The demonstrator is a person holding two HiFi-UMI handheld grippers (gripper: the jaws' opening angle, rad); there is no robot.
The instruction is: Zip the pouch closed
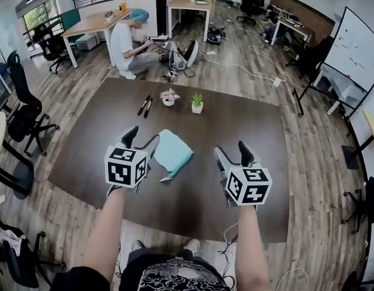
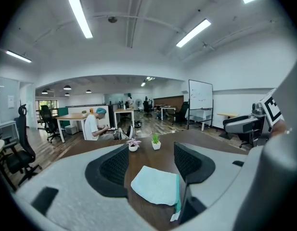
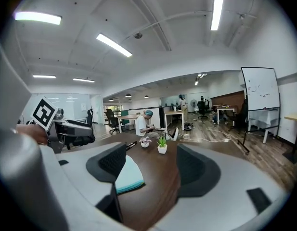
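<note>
A pale turquoise pouch [image 1: 172, 151] lies flat on the dark brown table [image 1: 102, 132], with a white tag at its near corner. It also shows between the jaws in the left gripper view as the pouch [image 2: 156, 185], and at the left in the right gripper view as the pouch [image 3: 129, 176]. My left gripper [image 1: 142, 145] hovers just left of the pouch, open and empty. My right gripper [image 1: 233, 153] stands to the pouch's right, a hand's width away, open with nothing between its fingers.
Two small potted plants [image 1: 169, 96] [image 1: 197, 102] and two dark markers [image 1: 144, 106] sit at the table's far side. A person [image 1: 129, 44] crouches on the floor beyond the table. Office chairs [image 1: 23, 111], desks and a whiteboard [image 1: 355, 47] surround it.
</note>
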